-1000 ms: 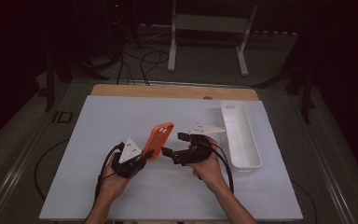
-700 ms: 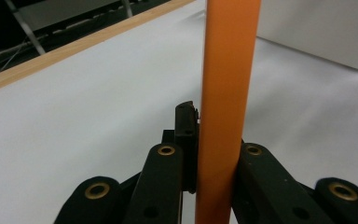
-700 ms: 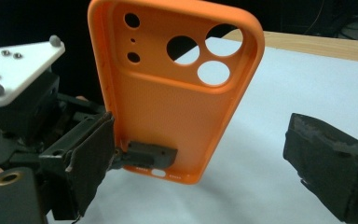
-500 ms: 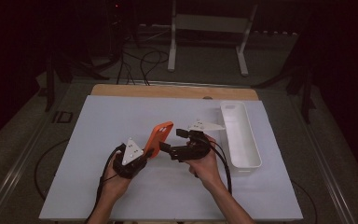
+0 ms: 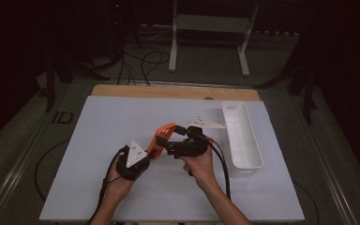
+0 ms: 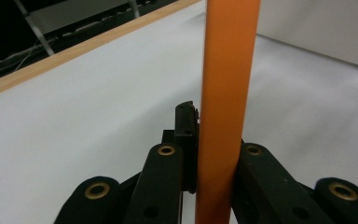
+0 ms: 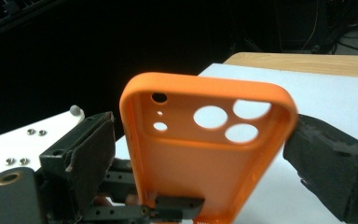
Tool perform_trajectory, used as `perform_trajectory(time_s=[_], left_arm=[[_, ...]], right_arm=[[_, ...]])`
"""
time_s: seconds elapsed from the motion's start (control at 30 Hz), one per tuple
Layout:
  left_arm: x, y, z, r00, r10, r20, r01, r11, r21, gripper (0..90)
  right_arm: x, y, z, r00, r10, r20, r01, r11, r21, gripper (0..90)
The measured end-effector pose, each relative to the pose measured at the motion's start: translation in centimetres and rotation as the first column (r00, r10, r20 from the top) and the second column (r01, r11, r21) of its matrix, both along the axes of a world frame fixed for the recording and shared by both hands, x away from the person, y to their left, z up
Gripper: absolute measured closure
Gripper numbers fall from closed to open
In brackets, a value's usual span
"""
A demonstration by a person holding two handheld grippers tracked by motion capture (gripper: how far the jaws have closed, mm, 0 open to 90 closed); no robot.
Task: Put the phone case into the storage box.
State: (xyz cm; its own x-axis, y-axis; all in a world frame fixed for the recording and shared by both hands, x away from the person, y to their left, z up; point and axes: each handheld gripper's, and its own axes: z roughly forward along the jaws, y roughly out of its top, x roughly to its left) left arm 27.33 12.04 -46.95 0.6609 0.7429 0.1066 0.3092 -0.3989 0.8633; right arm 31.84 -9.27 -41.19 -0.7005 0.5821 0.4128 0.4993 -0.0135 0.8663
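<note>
Since the earlier frame the right gripper (image 5: 174, 143) is closing in from the side, its jaws apart around the orange phone case (image 7: 205, 144), seemingly not yet pressing. The left gripper (image 6: 209, 163) is clamping the case's edge, holding it upright above the white table (image 5: 122, 122). A careless squeeze could twist the soft shell loose. Camera cutouts are facing the right gripper.

Your phone case (image 5: 161, 138) sitting between your two hand-held grippers over the bench (image 5: 98, 131), tray (image 5: 243, 140) lying to their right
</note>
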Motion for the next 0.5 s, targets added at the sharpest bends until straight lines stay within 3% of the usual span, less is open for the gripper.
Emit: perform_trajectory(time_s=[0.23, 0.5], left_arm=[[-0.1, -0.3, 0.0, 1.0, 0.005, 0.001, -0.005, 0.9999, -0.009, 85.2], [-0.3, -1.1, -0.3, 0.9997, 0.003, -0.026, -0.004, 0.9996, -0.028, 85.0]], right_arm=[[0.1, 0.3, -0.1, 0.9996, -0.025, -0.014, 0.025, 0.999, 0.022, 11.8], [0.2, 0.3, -0.3, 0.9979, -0.061, -0.024, 0.061, 0.998, 0.03, 14.3]])
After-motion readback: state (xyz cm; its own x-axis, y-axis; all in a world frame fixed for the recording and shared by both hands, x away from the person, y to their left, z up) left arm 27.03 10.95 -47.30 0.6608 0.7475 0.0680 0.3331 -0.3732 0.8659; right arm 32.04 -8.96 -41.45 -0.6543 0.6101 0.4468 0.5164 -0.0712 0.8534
